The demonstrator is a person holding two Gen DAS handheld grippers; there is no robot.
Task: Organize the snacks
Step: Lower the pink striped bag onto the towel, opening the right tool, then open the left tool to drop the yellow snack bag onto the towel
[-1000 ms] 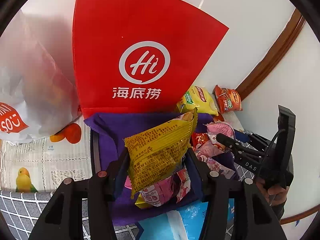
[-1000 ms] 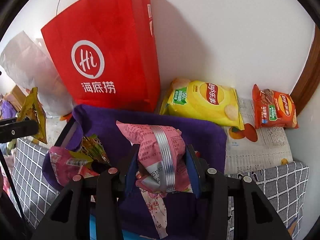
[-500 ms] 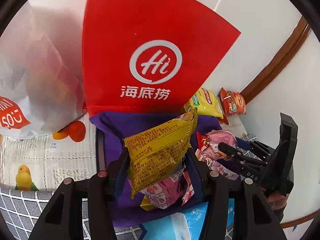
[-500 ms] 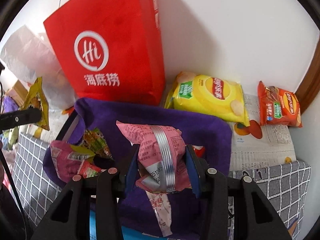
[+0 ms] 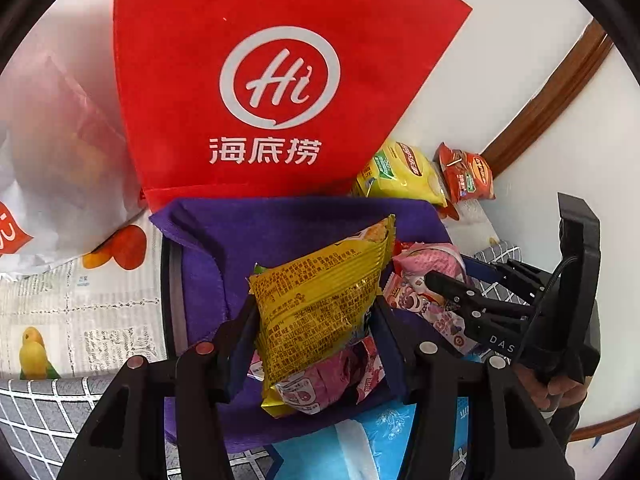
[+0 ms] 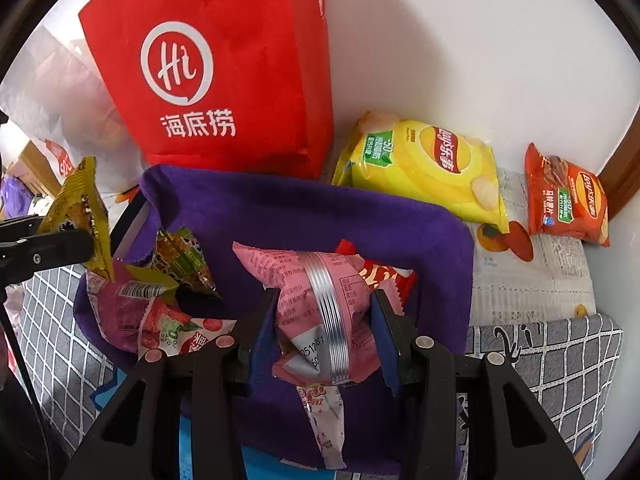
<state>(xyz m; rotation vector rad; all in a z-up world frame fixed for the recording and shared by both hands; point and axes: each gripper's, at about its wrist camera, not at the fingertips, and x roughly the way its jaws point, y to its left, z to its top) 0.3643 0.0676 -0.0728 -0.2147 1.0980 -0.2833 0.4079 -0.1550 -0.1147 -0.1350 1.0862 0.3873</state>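
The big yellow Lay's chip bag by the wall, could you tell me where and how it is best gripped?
Grip the yellow Lay's bag by its near crimped end seam, coming from the front over the purple basket. It lies flat and puffed, so the middle is too thick; the flat seam suits a pinch. Both grippers hold packets now.

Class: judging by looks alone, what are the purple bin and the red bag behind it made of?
Purple bin: apparently soft felt; a matte, fuzzy surface with limp, rounded rims. Red bag: probably non-woven fabric; matte, faintly textured, softly creased rather than glossy, though coated paper can't be ruled out.
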